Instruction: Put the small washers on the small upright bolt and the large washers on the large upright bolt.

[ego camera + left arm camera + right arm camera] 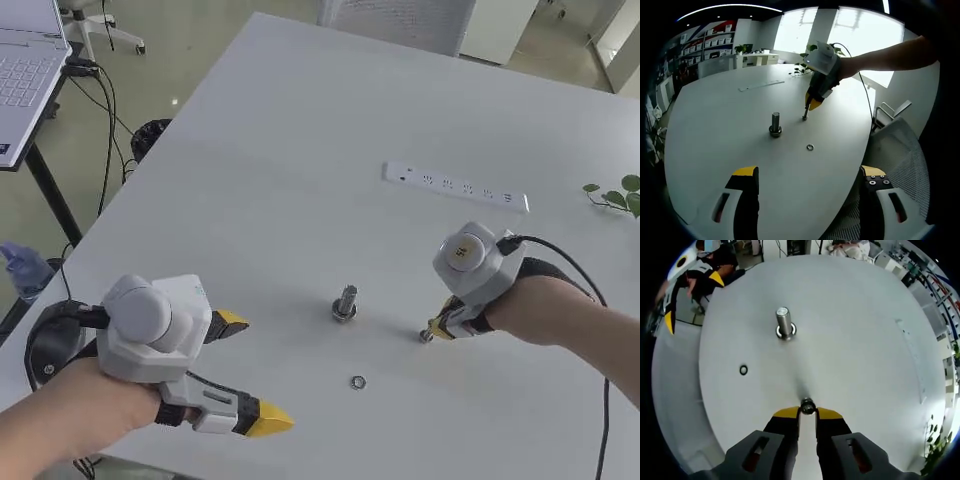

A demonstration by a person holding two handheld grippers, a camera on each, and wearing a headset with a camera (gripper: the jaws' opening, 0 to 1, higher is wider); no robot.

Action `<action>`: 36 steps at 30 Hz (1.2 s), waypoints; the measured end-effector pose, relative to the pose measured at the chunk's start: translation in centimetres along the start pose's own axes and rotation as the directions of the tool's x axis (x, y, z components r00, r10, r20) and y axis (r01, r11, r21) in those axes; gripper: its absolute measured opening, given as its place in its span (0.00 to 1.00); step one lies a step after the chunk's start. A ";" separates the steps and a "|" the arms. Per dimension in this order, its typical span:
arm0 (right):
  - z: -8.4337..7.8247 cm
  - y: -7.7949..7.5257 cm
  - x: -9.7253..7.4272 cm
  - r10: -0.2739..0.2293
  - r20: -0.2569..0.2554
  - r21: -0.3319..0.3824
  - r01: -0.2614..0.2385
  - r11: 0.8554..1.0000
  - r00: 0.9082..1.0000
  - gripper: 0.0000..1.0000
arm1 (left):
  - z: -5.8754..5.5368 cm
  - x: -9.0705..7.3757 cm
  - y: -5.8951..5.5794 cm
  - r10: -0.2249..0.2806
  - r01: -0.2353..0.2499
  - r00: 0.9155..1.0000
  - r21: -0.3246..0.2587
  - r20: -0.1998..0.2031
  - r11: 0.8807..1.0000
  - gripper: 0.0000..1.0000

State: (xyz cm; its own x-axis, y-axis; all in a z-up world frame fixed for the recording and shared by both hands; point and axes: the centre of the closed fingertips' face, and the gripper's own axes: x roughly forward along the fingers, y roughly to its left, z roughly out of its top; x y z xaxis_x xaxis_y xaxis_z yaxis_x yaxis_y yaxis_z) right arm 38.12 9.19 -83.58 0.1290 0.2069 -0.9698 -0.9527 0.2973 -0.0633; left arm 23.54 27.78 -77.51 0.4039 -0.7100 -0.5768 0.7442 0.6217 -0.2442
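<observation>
Over on the left of the white table (pixel 300 150), the left gripper (pixel 255 371) hovers with its jaws spread wide and nothing in them. Mid-table the big bolt (pixel 345 303) stands upright, and a loose washer (pixel 358 381) lies flat just in front of it. Further right, the small bolt (pixel 427 335) stands right at the tips of the right gripper (pixel 438 328), jaws nearly closed at its top, can't tell if they're actually pinching anything
</observation>
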 end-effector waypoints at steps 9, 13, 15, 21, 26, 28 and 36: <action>-0.1 0.1 0.6 0.007 -0.002 -0.004 -0.007 1.000 1.000 0.12 | -0.4 0.0 0.1 0.004 -0.004 1.000 -0.007 -0.004 1.000 0.82; -0.3 0.2 1.1 0.005 -0.004 -0.010 -0.005 1.000 1.000 0.12 | -0.6 -0.1 0.2 0.005 -0.005 1.000 -0.010 -0.003 1.000 0.82; -0.3 0.1 1.2 0.003 -0.006 -0.014 -0.003 1.000 1.000 0.12 | -0.6 -0.1 0.1 0.004 -0.004 1.000 -0.011 -0.001 1.000 0.82; -0.4 0.1 1.6 0.005 -0.008 -0.018 -0.005 1.000 1.000 0.12 | -0.4 0.0 0.0 0.007 -0.007 1.000 -0.002 0.004 1.000 0.83; -0.4 0.1 1.9 0.002 -0.004 -0.023 -0.002 1.000 1.000 0.12 | -0.1 0.0 0.3 0.019 -0.019 1.000 0.028 0.018 0.999 0.84; -0.4 0.1 2.1 0.002 -0.006 -0.026 -0.002 1.000 1.000 0.12 | -0.1 0.1 0.3 0.017 -0.017 1.000 0.034 0.009 0.999 0.84; -0.7 0.2 2.9 0.007 -0.025 -0.047 -0.008 0.999 1.000 0.12 | -0.1 0.2 0.8 0.044 -0.044 0.999 0.059 0.008 0.997 0.87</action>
State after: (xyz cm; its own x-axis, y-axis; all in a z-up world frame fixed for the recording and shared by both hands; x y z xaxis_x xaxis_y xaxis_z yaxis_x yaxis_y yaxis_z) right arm 38.12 9.22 -86.58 0.1158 0.1856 -0.9758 -0.9655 0.2518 -0.0667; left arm 24.17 28.22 -77.89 0.4405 -0.6849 -0.5804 0.7557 0.6319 -0.1722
